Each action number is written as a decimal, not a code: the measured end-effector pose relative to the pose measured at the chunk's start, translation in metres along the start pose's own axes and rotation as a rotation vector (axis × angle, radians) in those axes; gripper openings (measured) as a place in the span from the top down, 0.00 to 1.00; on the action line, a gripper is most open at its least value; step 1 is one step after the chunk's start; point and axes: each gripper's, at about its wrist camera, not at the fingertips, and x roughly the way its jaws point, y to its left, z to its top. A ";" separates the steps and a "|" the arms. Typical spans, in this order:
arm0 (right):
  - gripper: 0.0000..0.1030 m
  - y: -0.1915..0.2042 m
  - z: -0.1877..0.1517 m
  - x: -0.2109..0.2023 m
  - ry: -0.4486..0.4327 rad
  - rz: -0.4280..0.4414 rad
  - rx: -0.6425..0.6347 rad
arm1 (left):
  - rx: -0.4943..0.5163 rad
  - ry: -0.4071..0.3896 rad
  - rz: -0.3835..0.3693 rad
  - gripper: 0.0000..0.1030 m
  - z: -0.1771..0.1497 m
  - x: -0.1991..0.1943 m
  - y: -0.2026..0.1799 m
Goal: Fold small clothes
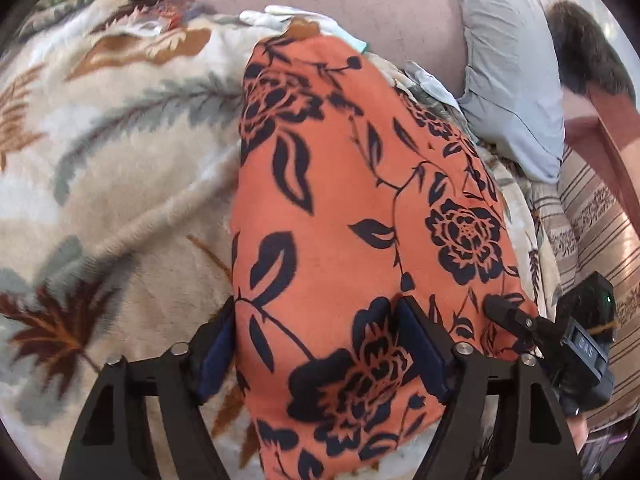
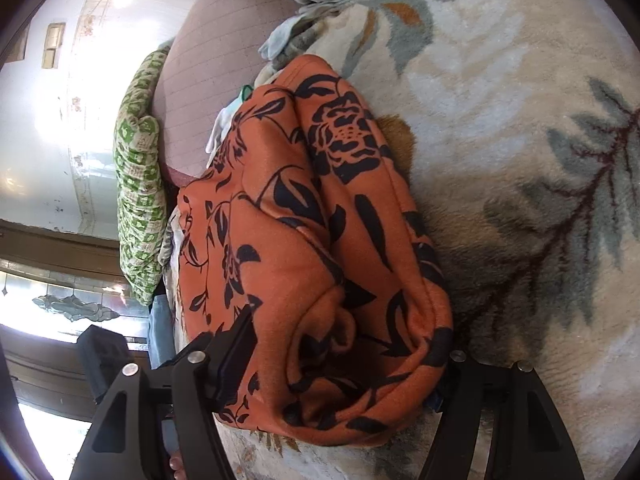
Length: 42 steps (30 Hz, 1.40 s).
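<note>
The orange garment (image 1: 360, 208) already looks folded into a long bundle on the bed's blanket (image 1: 120, 168). My left tool (image 1: 320, 344) stands spread, one pad at the bundle's edge and one resting on top, pinching nothing. My right tool (image 2: 344, 364) straddles the rumpled near end, jaws wide; whether they press I cannot tell. I judge this piece nearly done. Pale clothes (image 1: 280, 16) near the bed's far edge remain.
</note>
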 end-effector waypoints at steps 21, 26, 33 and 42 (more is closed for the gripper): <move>0.47 0.025 -0.013 0.022 -0.022 -0.067 -0.180 | 0.079 -0.055 0.112 0.41 0.000 0.008 -0.028; 0.50 0.030 -0.015 0.020 -0.031 -0.092 -0.189 | 0.121 -0.093 0.114 0.62 -0.005 -0.005 -0.030; 0.58 0.056 -0.028 0.010 -0.058 -0.144 -0.269 | 0.170 -0.127 0.142 0.66 -0.007 -0.033 -0.033; 0.62 0.095 -0.067 -0.001 -0.100 -0.132 -0.426 | 0.191 -0.172 0.170 0.66 -0.016 -0.084 -0.022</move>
